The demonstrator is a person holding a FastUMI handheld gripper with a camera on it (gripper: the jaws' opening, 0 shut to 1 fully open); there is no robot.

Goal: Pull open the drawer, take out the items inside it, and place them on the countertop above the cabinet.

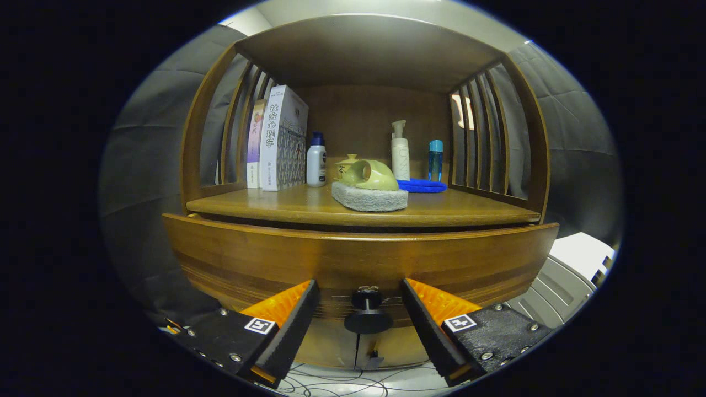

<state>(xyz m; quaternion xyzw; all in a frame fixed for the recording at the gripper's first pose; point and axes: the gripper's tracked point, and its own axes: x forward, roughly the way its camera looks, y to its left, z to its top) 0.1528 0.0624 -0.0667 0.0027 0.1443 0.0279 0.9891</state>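
Between the 2 fingers of the gripper sits the drawer's knob, a small dark round pull on a short stem, fixed low on the middle of the drawer front. The fingers stand apart, 1 on each side of the knob with a clear gap to it, touching nothing. The drawer itself looks shut or very nearly so, its curved wooden front lying just below the edge of the surface above it; what it holds cannot be seen.

The knob is rigid and smooth, probably a bit slippery, so the best hold is likely on the stem or just behind the wider disc, where the flange can catch the fingers as they pull. A wooden drawer of this build should feel fairly heavy and may stick at first, so a straight, level pull seems wise.

On the surface a green scrubber rests on a grey sponge pad near the front edge, with a blue cloth beside it. Behind stand a white bottle, a pump bottle, a small blue bottle and 2 books by the slatted left side.
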